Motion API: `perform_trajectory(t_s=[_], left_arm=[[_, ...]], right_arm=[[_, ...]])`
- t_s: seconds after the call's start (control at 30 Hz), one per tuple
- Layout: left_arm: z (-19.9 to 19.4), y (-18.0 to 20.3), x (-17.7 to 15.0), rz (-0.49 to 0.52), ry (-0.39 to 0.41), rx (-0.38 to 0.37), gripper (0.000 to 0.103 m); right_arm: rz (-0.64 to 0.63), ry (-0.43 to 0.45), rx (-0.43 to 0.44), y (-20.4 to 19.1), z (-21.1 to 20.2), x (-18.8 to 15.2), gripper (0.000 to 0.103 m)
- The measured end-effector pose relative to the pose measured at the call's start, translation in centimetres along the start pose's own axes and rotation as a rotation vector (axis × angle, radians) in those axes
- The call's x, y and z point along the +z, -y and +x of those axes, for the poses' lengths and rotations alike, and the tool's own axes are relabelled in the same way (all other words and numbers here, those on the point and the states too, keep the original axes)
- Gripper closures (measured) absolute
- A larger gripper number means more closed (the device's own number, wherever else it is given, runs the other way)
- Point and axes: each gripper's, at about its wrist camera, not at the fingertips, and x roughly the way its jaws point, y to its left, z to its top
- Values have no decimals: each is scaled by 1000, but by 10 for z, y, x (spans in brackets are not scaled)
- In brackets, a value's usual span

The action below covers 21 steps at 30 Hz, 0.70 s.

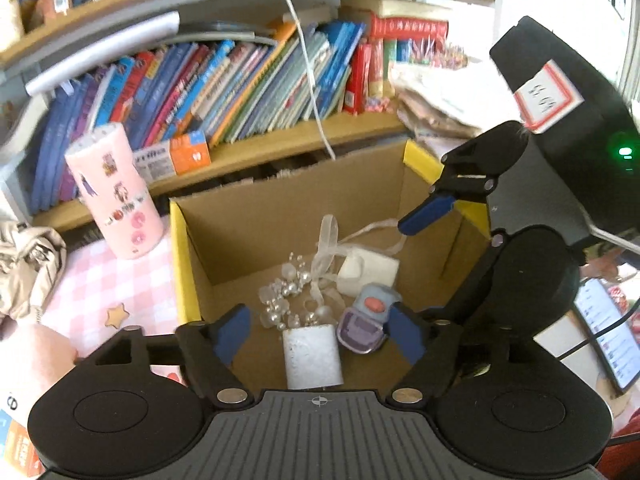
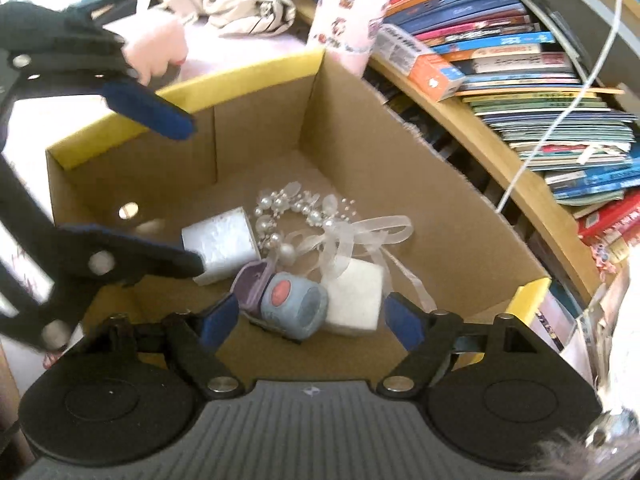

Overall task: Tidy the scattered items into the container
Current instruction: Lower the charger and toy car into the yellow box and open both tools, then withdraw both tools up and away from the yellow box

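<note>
An open cardboard box (image 1: 280, 216) (image 2: 400, 168) with yellow-edged flaps holds a pearl garland with a sheer ribbon (image 1: 296, 284) (image 2: 304, 216), a white box (image 1: 312, 356) (image 2: 220, 240), a white block (image 1: 368, 272) (image 2: 356, 296) and a small blue-and-purple case (image 1: 366, 320) (image 2: 288, 304). My left gripper (image 1: 320, 332) (image 2: 192, 196) hangs open over the near side of the box, the white box below its gap and untouched. My right gripper (image 2: 312, 322) is open above the case and block; in the left wrist view one of its blue pads (image 1: 428, 211) shows over the far right corner.
A pink sticker-covered cylinder (image 1: 116, 196) (image 2: 352, 20) stands beside the box on a pink checked cloth (image 1: 120, 288). Behind is a shelf of books (image 1: 240, 88) (image 2: 520, 60) with a white cable (image 1: 308, 72) hanging over it. A phone (image 1: 604, 332) lies at the right. A hand (image 2: 156, 56) holds the left gripper.
</note>
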Motion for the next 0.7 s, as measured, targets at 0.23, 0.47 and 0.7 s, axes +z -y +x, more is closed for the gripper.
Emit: perform_trajectory(t_s=[0.23, 0.47, 0.7], left_arm=[[-38, 4, 2, 12, 103, 79, 7], [-61, 2, -9, -47, 135, 120, 4], [-73, 11, -19, -18, 141, 189, 4]], right_arm=[[44, 94, -71, -1, -35, 0, 17], [150, 188, -108, -3, -68, -13, 11], [249, 224, -152, -11, -84, -27, 9]])
